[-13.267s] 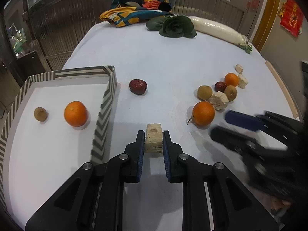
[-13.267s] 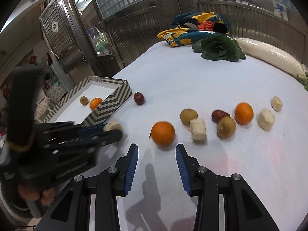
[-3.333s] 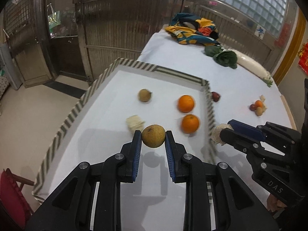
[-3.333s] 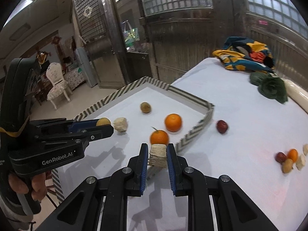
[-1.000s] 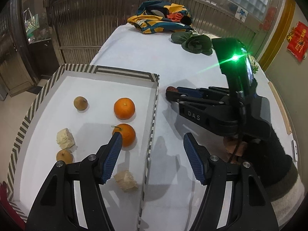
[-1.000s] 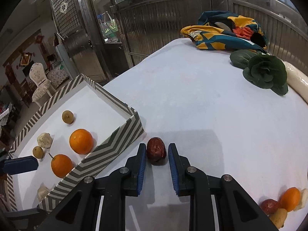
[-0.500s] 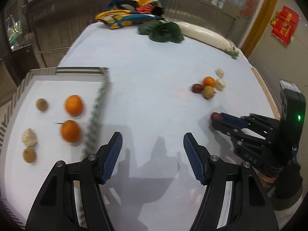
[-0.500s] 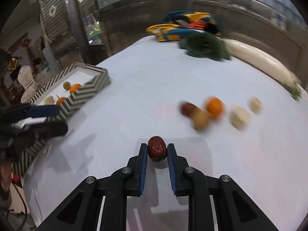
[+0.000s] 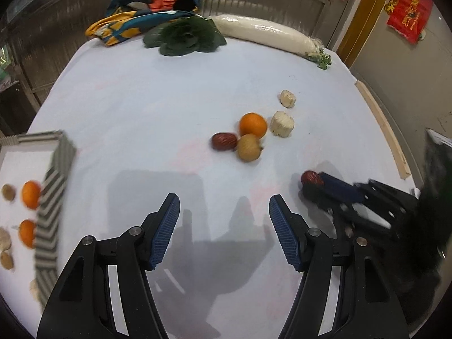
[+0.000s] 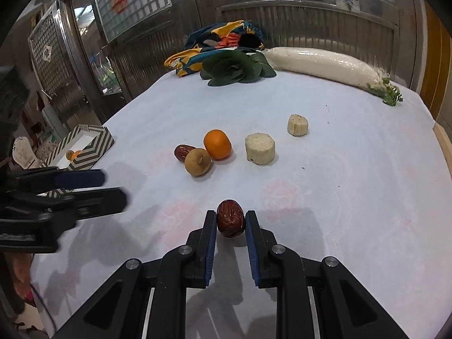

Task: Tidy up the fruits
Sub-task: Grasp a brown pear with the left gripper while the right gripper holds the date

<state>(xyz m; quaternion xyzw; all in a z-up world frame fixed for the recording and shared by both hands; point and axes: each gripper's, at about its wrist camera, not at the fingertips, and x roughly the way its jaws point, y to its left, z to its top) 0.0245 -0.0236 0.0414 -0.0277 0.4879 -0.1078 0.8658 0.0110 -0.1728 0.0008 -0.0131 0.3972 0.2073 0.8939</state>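
My right gripper is shut on a dark red date, held just above the white tablecloth; the same date shows at the right gripper's tips in the left wrist view. My left gripper hangs open over bare cloth with nothing between its fingers. Ahead lies a cluster: an orange, a second red date, a tan round fruit and two pale cut chunks. The striped tray sits at far left, holding oranges and small fruits.
At the table's far end lie a colourful folded cloth, a leafy green vegetable and a long white radish. A wooden strip runs along the right table edge. Metal gates stand behind the table.
Both grippers have swung right, away from the tray toward the fruit cluster. The right gripper still carries the date it picked up beside the tray. The left stays open.
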